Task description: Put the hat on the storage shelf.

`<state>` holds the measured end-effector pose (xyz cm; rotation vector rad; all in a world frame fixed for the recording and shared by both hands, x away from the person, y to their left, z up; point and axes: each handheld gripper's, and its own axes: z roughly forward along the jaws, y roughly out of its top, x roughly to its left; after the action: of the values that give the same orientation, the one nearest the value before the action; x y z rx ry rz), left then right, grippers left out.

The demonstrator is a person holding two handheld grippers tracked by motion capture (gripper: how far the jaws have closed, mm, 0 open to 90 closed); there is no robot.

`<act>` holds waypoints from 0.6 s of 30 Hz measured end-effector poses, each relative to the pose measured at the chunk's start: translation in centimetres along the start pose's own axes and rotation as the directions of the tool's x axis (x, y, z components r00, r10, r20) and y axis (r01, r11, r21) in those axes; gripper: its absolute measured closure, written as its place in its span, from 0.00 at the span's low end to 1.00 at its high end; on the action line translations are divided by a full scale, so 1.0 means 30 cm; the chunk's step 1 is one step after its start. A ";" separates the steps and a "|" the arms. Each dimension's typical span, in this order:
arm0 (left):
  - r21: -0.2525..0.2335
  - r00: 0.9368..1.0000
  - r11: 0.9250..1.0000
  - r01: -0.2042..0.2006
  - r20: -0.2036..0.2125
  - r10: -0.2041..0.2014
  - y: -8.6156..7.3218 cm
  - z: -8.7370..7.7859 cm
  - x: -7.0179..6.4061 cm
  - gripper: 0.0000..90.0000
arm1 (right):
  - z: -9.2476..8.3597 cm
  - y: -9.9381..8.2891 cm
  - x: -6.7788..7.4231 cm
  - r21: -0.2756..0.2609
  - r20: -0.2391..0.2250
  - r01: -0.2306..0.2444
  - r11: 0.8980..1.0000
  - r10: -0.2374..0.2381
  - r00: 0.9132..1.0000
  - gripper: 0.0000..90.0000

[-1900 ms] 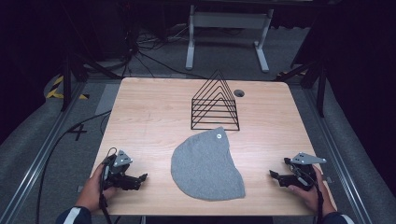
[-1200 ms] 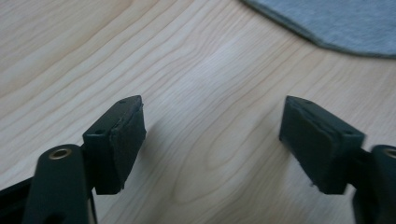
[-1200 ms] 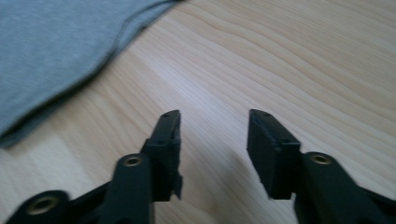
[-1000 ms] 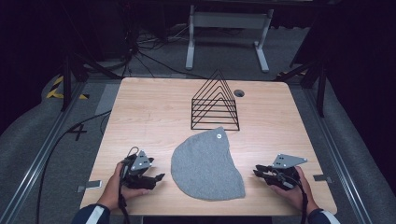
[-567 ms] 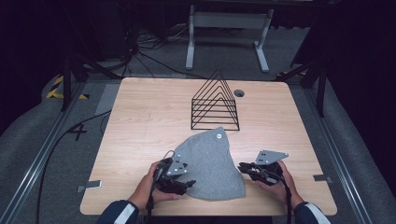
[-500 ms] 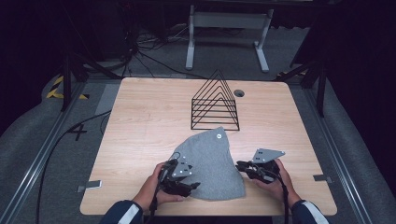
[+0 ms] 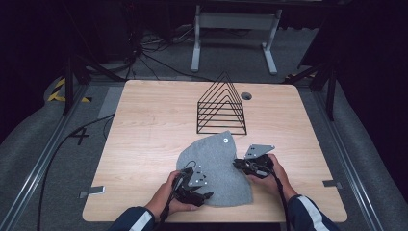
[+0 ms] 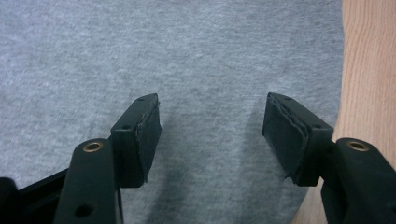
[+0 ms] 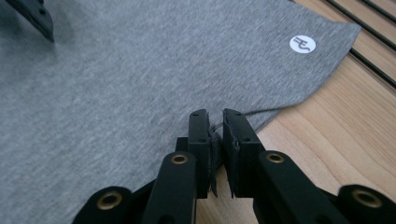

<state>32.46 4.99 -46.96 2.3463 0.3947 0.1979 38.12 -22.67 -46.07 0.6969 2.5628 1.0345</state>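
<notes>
A grey cloth (image 7: pixel 214 166) lies flat on the wooden table (image 7: pixel 144 125), with a small round white label (image 7: pixel 224 140) near its far tip. My left gripper (image 7: pixel 204 196) rests over the cloth's near left part. In the left gripper view, the gripper (image 8: pixel 211 105) is open with the grey cloth (image 8: pixel 187 56) beneath its wide-spread jaws. My right gripper (image 7: pixel 236 163) is at the cloth's right edge. The right gripper view has this gripper (image 9: pixel 215 116) shut on the hem of the cloth (image 9: pixel 116 84), and the label (image 9: pixel 302 44) lies ahead.
A black wire rack (image 7: pixel 221 108) shaped like a row of triangles stands just behind the cloth, and its wires (image 9: pixel 373 14) run close to the label. A small round hole (image 7: pixel 246 96) sits in the tabletop beyond the rack. Bare wood (image 8: pixel 369 70) borders the cloth.
Both hands have moved inward from the table's front corners to the cloth. The left gripper now sits over its near left part, the right at its right edge.
</notes>
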 end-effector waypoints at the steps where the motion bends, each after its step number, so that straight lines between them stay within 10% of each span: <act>1: -0.002 1.000 1.000 0.003 -0.004 -0.003 -0.004 -0.003 0.004 0.41 | -0.002 0.001 0.000 0.005 0.002 0.006 1.000 -0.006 1.000 0.92; 18: 0.002 0.986 0.992 0.129 -0.106 -0.128 -0.082 -0.073 0.132 0.38 | -0.083 -0.037 0.130 0.078 -0.088 0.032 0.996 -0.025 0.996 0.93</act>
<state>35.08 9.41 -46.99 2.3155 0.5979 0.2595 33.40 -22.68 -45.44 0.6465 2.6929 0.9792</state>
